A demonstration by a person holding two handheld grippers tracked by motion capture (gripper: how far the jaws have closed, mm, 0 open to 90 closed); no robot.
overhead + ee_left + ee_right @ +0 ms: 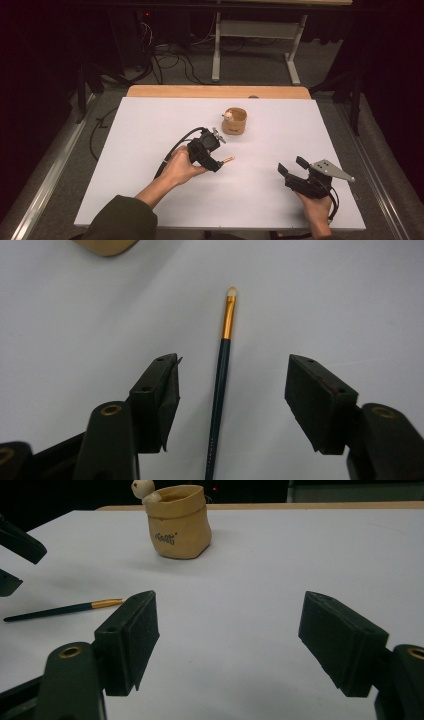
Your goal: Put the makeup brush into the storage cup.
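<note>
Now my left gripper [230,390] gapes around the brush [220,385], untouched, right gripper [227,640] open, empty, tan pouch [178,522] print unreadable, wooden ball [142,487] on rim.

White table [150,200], bearing a slim dark-handled brush [220,385] and a tan, perhaps paper, pouch [235,121].

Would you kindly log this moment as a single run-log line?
left gripper: open, brush lying between fingers, untouched | right gripper: open, nothing held | pouch: upright on table

Tan pouch [235,121] on white table [150,150].
</note>
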